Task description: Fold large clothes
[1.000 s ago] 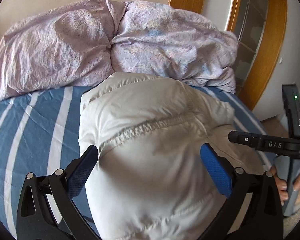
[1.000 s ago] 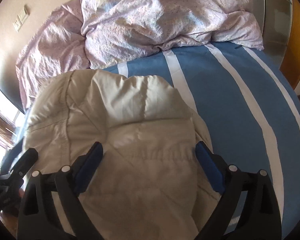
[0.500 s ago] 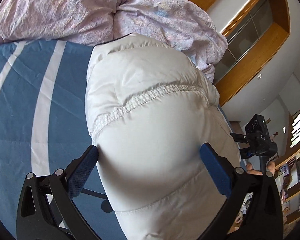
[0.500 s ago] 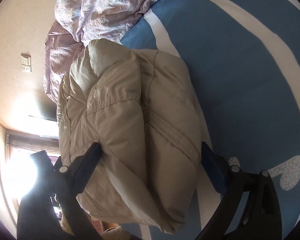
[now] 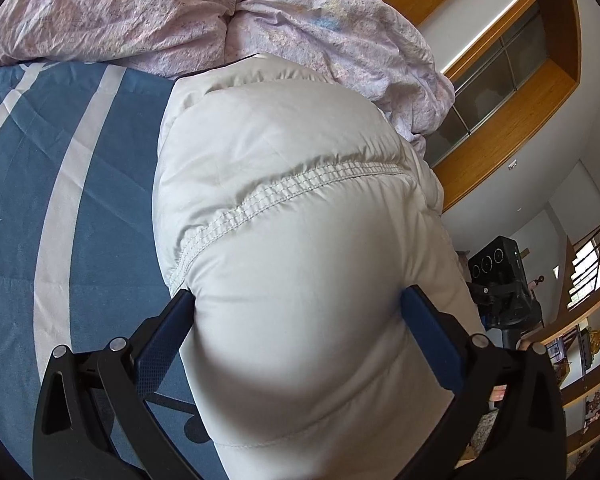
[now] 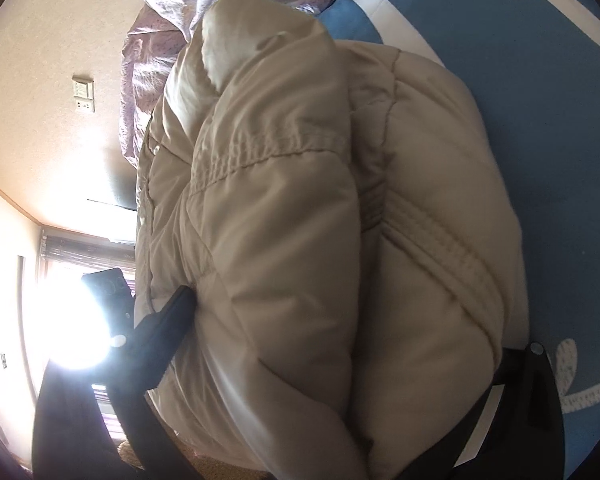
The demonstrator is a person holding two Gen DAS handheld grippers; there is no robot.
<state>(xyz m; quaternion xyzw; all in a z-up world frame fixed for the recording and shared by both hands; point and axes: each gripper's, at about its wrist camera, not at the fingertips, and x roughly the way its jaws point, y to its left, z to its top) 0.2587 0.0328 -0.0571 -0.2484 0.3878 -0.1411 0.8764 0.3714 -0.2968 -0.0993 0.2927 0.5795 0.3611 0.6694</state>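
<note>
A bulky off-white puffer jacket (image 5: 300, 216) lies folded in a thick bundle on the blue striped bed. My left gripper (image 5: 296, 304) is open, its two blue fingers pressed against either side of the bundle's near end. In the right wrist view the same jacket (image 6: 320, 220) fills the frame as stacked padded layers. My right gripper (image 6: 340, 340) is open and straddles the bundle from the other side. Its left finger (image 6: 168, 320) shows dark against the light; the right finger is mostly hidden by the jacket.
A crumpled lilac duvet (image 5: 180, 12) is heaped at the bed's head, just beyond the jacket. The blue sheet with white stripes (image 5: 60, 180) lies to the left. A wooden frame (image 5: 520, 112) and shelves stand right. A bright window (image 6: 68, 320) glares.
Both grippers have rolled sideways and pushed in around the jacket bundle. The bundle now fills more of each view and its fabric bulges between the fingers.
</note>
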